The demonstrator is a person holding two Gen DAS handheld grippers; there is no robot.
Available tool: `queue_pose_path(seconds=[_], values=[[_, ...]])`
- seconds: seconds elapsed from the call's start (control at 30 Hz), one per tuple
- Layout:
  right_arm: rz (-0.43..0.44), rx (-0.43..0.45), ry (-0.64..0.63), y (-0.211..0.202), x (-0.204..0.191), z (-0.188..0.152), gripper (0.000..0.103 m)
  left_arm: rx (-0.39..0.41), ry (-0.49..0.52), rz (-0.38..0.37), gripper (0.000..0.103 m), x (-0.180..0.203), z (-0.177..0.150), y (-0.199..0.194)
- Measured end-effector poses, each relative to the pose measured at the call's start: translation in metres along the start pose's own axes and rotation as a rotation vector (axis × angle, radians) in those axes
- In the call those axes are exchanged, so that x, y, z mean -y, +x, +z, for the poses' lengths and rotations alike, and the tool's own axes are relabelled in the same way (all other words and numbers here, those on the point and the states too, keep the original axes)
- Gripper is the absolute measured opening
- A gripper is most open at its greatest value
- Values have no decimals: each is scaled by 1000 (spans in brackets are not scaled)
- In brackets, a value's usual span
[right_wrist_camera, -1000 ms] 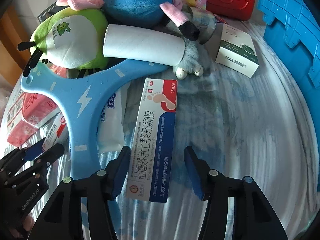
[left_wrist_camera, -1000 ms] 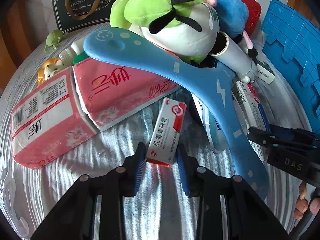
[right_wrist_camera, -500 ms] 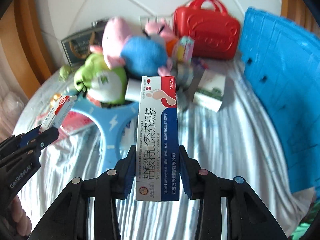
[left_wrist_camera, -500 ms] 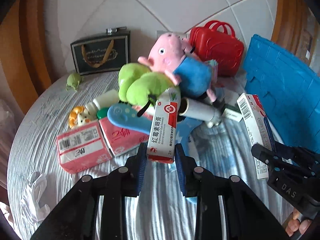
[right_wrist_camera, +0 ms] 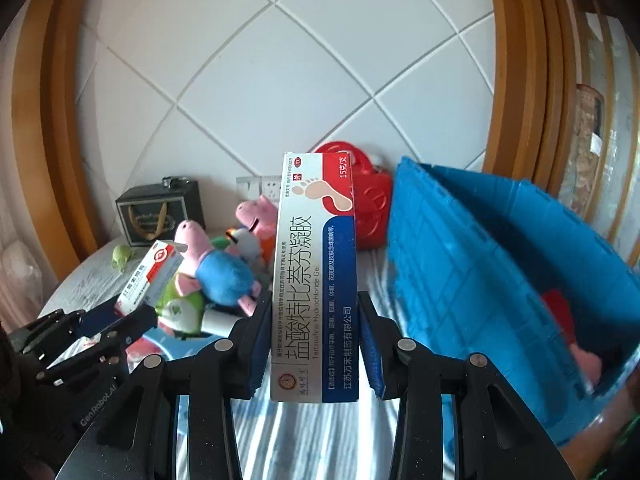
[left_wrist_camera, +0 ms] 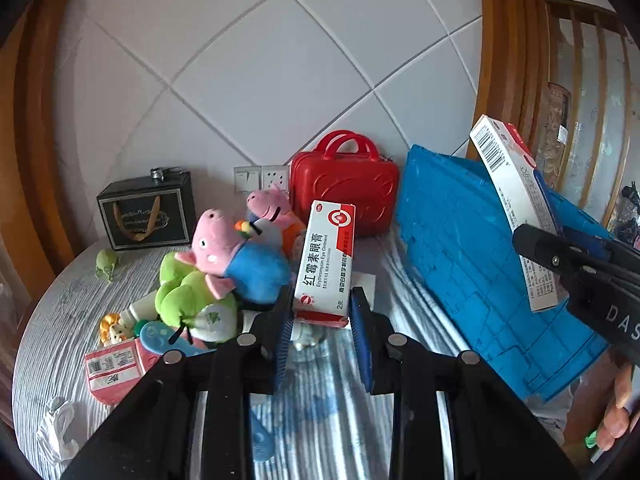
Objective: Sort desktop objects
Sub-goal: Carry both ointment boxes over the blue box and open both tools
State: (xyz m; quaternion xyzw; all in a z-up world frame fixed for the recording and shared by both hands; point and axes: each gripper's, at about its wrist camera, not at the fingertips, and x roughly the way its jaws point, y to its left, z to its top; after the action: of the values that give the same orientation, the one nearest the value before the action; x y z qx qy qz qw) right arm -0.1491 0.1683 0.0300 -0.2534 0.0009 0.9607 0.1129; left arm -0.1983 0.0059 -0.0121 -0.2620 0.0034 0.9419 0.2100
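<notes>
— Left gripper [left_wrist_camera: 320, 324]: what is between its pads?

— A small red-and-white eye ointment box [left_wrist_camera: 325, 261], pinched near its lower end. Its long axis runs up and away from the fingers, leaning a little right, high over the striped tablecloth [left_wrist_camera: 320, 408]. The bottom of the box is hidden behind the pads.

— And the right gripper [right_wrist_camera: 316, 344]?

— Clamped on a longer foot gel box [right_wrist_camera: 316, 276] with a footprint printed at the top. It stands nearly upright, gripped on its two narrow sides, the top end pointing at the tiled wall [right_wrist_camera: 304, 80].

— Can each camera see the other's box?

— Yes. From the left wrist the gel box shows its barcode side at the right edge, tilted (its lower end is covered by the black jaws). From the right wrist the ointment box appears small at the left, partly hiding a green plush toy [right_wrist_camera: 180, 304].

— What does only the right view give?

— The inside of the blue crate [right_wrist_camera: 500, 272]: something red and something pink lie in it, too blurred to name. The left view sees only its outer wall. A fingertip shows at the lower right corner there, cut off.

— And the table?

— Pig plush toys [left_wrist_camera: 236, 256], a red case [left_wrist_camera: 344, 188], a black gift bag [left_wrist_camera: 146, 212].
</notes>
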Motion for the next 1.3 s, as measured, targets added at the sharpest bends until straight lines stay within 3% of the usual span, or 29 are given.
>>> queue_pose_path(seconds=[0.23, 0.33, 0.5, 0.63, 0.9, 1.2, 1.23, 1.3], values=[[36, 122, -78, -32, 124, 48, 39, 73, -13, 20, 27, 136, 46, 8], [-1, 145, -97, -31, 178, 74, 39, 65, -3, 13, 27, 190, 78, 18], [-82, 90, -56, 6, 263, 103, 39, -10, 45, -17, 27, 270, 132, 58], [-124, 22, -7, 44, 313, 104, 39, -75, 46, -53, 27, 314, 151, 95], [-165, -84, 22, 92, 369, 84, 39, -111, 95, -50, 27, 363, 155, 141], [-200, -106, 11, 108, 383, 74, 39, -120, 111, -22, 28, 367, 152, 164], [-201, -104, 13, 109, 383, 74, 39, -122, 113, -25, 30, 367, 152, 165], [-209, -93, 8, 111, 384, 76, 39, -111, 119, -9, 51, 367, 150, 163]])
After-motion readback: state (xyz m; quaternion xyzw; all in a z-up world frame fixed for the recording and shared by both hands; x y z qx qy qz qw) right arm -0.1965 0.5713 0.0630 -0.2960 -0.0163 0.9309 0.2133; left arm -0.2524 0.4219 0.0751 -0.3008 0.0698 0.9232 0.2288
